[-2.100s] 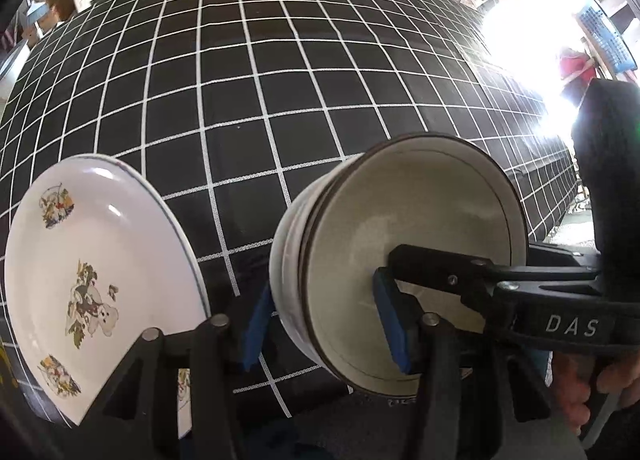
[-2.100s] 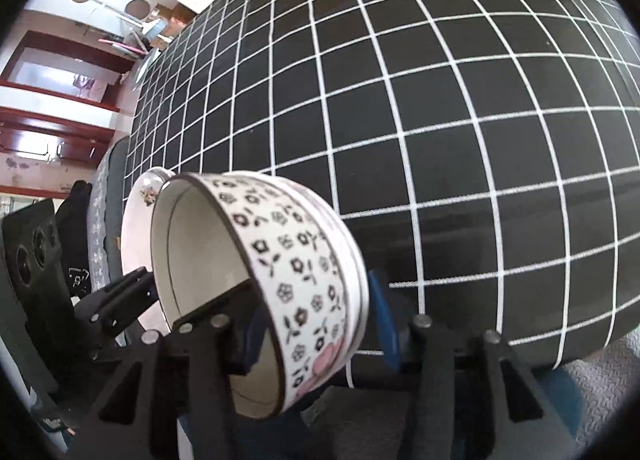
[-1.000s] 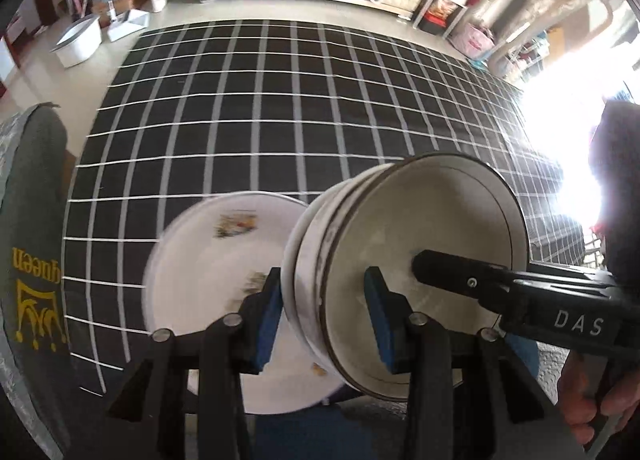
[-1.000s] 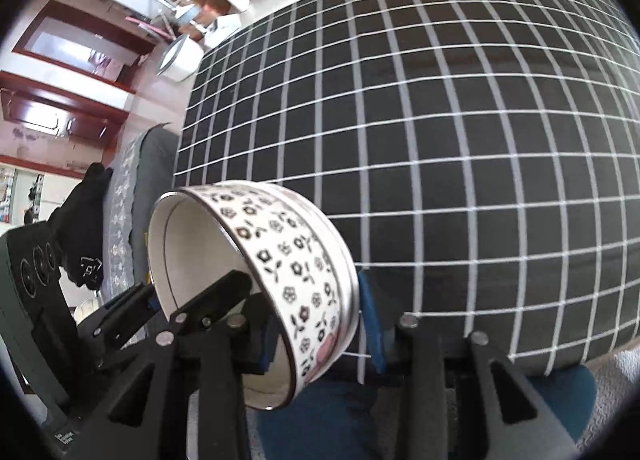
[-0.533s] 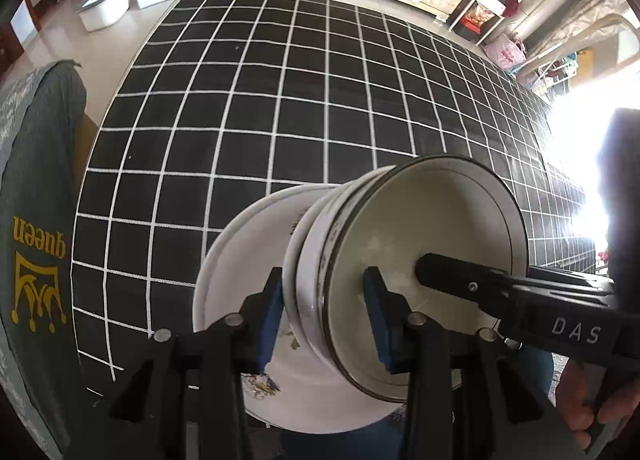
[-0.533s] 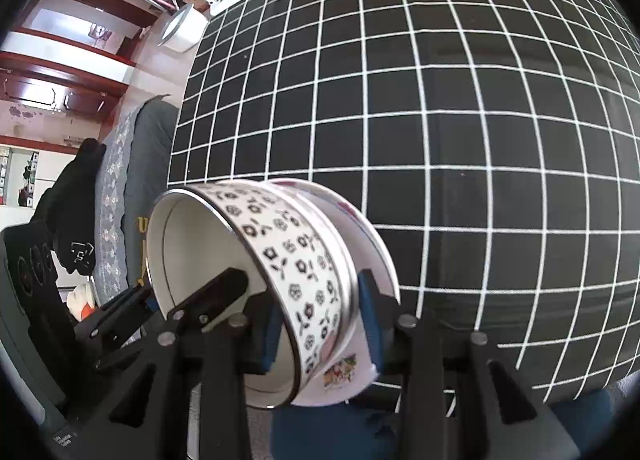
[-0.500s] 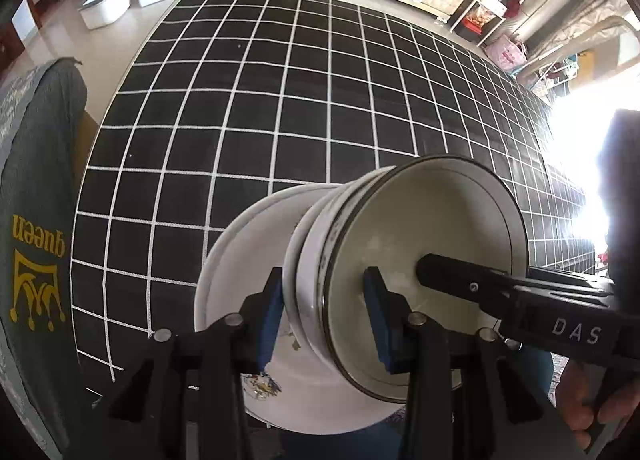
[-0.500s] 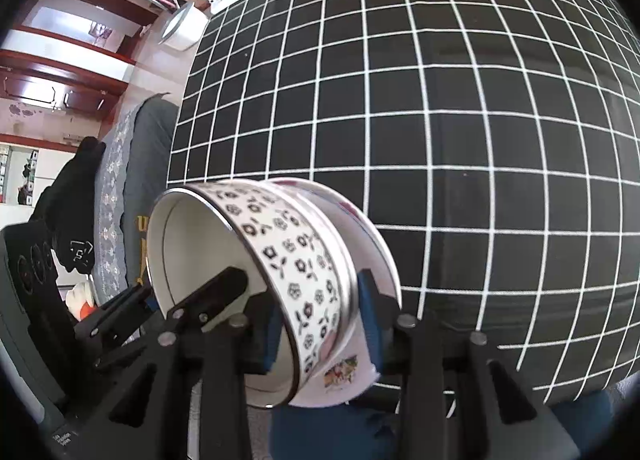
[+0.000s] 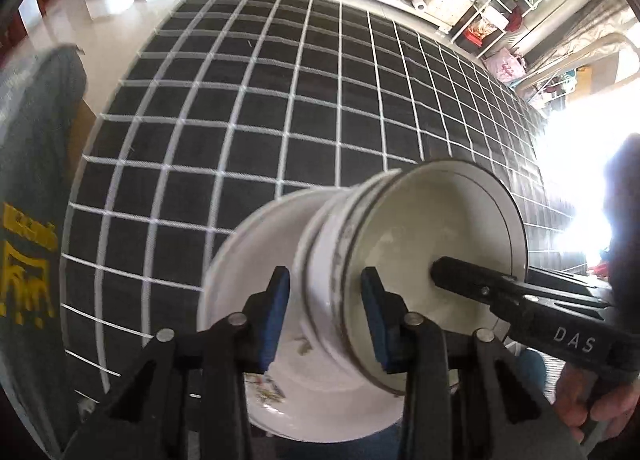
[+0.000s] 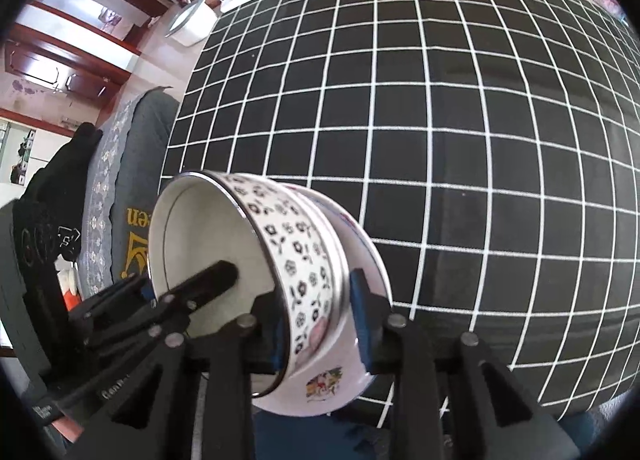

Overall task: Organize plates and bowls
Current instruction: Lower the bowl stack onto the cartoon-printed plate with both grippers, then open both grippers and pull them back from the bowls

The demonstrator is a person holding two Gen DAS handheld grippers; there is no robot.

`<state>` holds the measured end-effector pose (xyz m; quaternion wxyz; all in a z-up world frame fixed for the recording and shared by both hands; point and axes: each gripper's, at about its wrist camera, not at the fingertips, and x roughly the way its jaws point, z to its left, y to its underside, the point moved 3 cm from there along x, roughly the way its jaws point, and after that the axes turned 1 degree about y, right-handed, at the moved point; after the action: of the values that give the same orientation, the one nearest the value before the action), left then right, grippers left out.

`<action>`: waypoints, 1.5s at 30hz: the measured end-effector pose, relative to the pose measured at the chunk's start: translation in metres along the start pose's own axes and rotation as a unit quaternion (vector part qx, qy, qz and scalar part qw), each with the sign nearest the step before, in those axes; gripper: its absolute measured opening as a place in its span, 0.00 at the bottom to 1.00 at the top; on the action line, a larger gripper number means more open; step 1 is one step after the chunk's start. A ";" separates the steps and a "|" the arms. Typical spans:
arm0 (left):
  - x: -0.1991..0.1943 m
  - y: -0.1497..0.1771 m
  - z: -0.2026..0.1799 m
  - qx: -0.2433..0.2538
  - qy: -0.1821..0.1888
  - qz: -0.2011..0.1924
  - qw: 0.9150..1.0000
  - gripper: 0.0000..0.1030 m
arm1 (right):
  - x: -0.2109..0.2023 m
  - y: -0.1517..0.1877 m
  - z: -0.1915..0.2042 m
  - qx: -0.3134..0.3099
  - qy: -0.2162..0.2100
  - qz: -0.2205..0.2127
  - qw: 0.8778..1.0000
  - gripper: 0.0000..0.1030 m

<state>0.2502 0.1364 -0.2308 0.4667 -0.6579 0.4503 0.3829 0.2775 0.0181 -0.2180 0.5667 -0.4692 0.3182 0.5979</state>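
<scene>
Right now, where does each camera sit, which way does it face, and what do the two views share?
Left wrist: on the left claw, looking across the grid tablecloth toward shelving; shows its own fingers and the right hand.
Right wrist: on the right claw, looking across the tablecloth toward wooden doors; shows its own fingers.
Shared: the bowl both claws grip, the plate behind it.

White letters "DAS" on black arm of right gripper, seen right of bowl in left wrist view. Yellow letters "en" above yellow emblem on grey cloth, left of bowl in right wrist view. Yellow print on same cloth in left wrist view blurred, unreadable.
</scene>
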 end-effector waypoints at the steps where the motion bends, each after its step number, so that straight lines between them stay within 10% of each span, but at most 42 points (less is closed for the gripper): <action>1: -0.004 -0.001 0.000 0.008 -0.012 -0.011 1.000 0.33 | -0.002 0.000 0.001 -0.003 0.001 -0.008 1.000 0.31; 27: -0.119 0.059 -0.060 0.076 -0.041 -0.162 0.983 0.35 | -0.128 0.062 0.015 -0.087 0.076 -0.231 0.966 0.33; 39: -0.187 0.123 -0.098 0.100 -0.063 -0.287 0.951 0.36 | -0.202 0.135 0.022 -0.112 0.106 -0.361 0.920 0.65; 43: -0.220 0.144 -0.109 0.100 -0.071 -0.343 0.931 0.81 | -0.227 0.163 0.027 -0.120 0.110 -0.402 0.901 0.77; 45: -0.235 0.156 -0.116 0.107 -0.079 -0.368 0.920 0.84 | -0.239 0.177 0.032 -0.134 0.118 -0.424 0.888 0.82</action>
<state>0.0407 0.0560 -0.0247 0.6764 -0.6910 0.1757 0.1846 0.0786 -0.0707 -0.0134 0.6559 -0.6985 0.0701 0.2773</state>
